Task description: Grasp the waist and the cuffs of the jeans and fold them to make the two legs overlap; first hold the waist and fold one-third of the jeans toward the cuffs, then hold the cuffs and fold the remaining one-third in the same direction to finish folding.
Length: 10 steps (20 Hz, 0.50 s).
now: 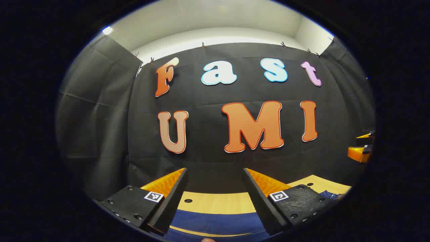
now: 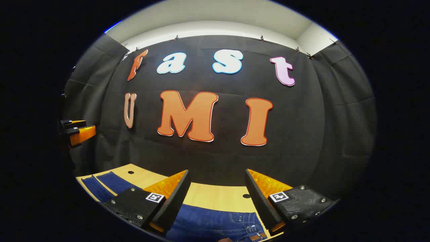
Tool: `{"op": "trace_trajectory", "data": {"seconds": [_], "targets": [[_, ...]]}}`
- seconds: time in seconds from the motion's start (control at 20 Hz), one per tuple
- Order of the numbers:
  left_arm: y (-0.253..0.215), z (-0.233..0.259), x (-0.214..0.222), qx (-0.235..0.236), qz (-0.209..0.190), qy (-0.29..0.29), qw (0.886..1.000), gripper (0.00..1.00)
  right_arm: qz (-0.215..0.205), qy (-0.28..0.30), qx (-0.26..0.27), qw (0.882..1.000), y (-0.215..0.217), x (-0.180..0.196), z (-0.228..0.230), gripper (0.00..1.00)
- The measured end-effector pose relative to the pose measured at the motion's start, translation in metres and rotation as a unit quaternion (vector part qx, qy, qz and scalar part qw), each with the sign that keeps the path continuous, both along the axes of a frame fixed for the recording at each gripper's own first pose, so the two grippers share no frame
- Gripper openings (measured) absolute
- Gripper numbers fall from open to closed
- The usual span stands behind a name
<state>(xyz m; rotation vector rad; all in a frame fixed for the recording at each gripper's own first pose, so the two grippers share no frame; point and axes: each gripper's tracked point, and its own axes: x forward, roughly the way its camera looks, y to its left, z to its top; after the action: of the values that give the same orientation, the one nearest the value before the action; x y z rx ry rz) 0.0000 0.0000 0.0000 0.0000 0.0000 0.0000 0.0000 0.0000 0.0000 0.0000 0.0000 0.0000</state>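
Above the light wooden tabletop [image 2: 215,196], both claws, left [image 1: 215,188] and right [image 2: 216,188], hung spread over flat blue denim jeans [image 2: 215,220].

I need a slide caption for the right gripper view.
Open right gripper hovering above jeans lying on the wooden table.

I see the jeans [image 2: 215,223] lying flat on the table [image 2: 215,195], well short of its far edge, which meets the booth wall. In the right gripper view the waist end sits just below my right gripper [image 2: 216,181], whose fingers stand apart above it, and the legs [image 2: 107,183] run off toward the table's left side. In the left gripper view my left gripper [image 1: 215,179] hangs spread over the cloth [image 1: 215,222], with bare tabletop [image 1: 215,201] beyond it.
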Motion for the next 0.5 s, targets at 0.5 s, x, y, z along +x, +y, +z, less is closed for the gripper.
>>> {"op": "trace_trajectory", "data": {"seconds": [0.5], "targets": [[-0.005, -0.027, 0.007, 0.008, -0.052, 0.002, 0.999, 0.99, -0.003, 0.014, 0.01, 1.0, 0.067, -0.006, -0.001, 0.98]]}}
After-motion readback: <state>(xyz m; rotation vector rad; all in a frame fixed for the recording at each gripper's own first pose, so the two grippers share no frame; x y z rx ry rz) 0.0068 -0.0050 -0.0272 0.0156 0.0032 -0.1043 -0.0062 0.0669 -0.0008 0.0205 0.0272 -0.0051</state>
